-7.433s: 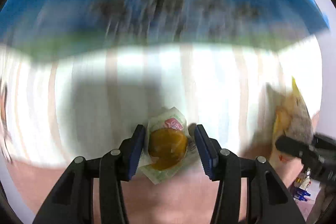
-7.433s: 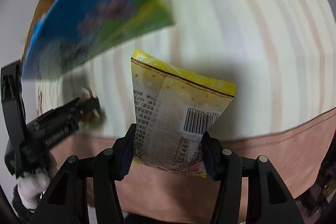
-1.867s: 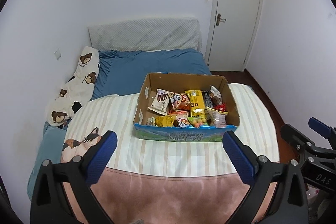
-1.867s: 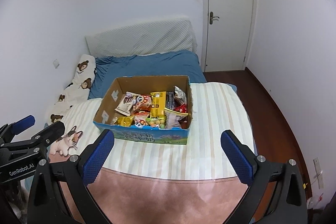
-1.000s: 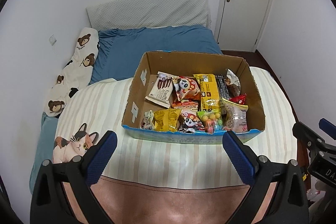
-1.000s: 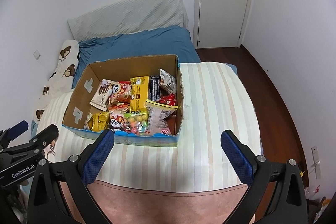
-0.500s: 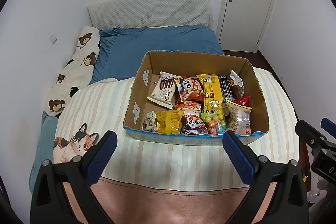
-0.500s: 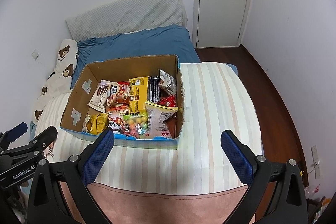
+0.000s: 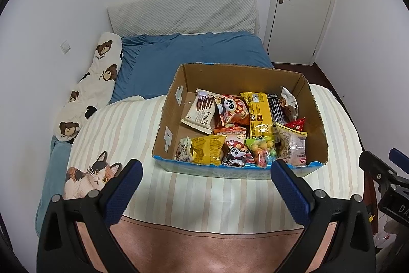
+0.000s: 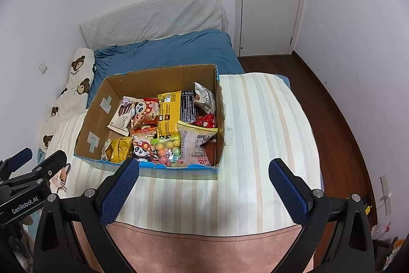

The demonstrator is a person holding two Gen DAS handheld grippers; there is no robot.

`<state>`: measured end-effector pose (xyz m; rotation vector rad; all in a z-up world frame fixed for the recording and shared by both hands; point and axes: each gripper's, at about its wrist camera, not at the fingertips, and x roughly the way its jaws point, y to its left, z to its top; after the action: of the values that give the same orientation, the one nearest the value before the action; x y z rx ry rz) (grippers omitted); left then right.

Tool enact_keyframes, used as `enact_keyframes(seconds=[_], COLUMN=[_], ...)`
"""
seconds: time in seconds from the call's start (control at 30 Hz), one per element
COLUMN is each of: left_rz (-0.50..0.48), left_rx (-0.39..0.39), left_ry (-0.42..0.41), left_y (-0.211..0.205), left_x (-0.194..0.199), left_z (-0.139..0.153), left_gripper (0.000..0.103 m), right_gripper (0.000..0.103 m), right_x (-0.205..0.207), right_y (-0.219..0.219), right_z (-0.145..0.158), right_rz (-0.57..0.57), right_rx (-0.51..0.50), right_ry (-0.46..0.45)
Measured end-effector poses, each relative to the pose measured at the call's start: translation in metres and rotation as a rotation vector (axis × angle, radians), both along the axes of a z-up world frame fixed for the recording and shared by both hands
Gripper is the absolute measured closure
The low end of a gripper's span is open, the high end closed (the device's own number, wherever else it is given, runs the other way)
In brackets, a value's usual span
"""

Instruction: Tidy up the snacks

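**Snacks sat in the box, both grippers empty**

Left wrist view: the left gripper (image 9: pixel 204 186) gaped wide, holding nothing, above the striped blanket (image 9: pixel 122 134). The cardboard box (image 9: pixel 173 104) held the snacks (image 9: pixel 237 129).

Right wrist view: the right gripper (image 10: pixel 203 186) likewise spread wide and empty, near the box (image 10: pixel 94 114).

"Franzzi" — white wafer packet (image 9: pixel 200 113); "GenRobot.AI" — left gripper (image 10: pixel 24 204).
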<state>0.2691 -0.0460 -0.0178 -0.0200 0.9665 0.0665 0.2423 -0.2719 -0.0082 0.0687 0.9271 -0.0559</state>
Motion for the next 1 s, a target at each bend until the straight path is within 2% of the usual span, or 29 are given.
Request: enact_keyframes(seconds=[0.3, 0.53, 1.0], left_rz=[0.004, 0.007, 0.008], left_rx=[-0.013, 0.015, 0.021], left_ry=[-0.044, -0.103, -0.109], left_y=[-0.004, -0.01, -0.011], left_x=[-0.006, -0.012, -0.013], left_z=[0.011, 0.024, 0.029], left_gripper=[0.0, 0.0, 0.0], right_gripper=[0.0, 0.0, 0.0], right_x=[-0.008, -0.017, -0.024], right_y=[0.0, 0.005, 0.005], right_z=[0.005, 0.015, 0.024], right_rz=[-0.014, -0.026, -0.029], right_rx=[-0.007, -0.045, -0.044], right_ry=[-0.022, -0.072, -0.09])
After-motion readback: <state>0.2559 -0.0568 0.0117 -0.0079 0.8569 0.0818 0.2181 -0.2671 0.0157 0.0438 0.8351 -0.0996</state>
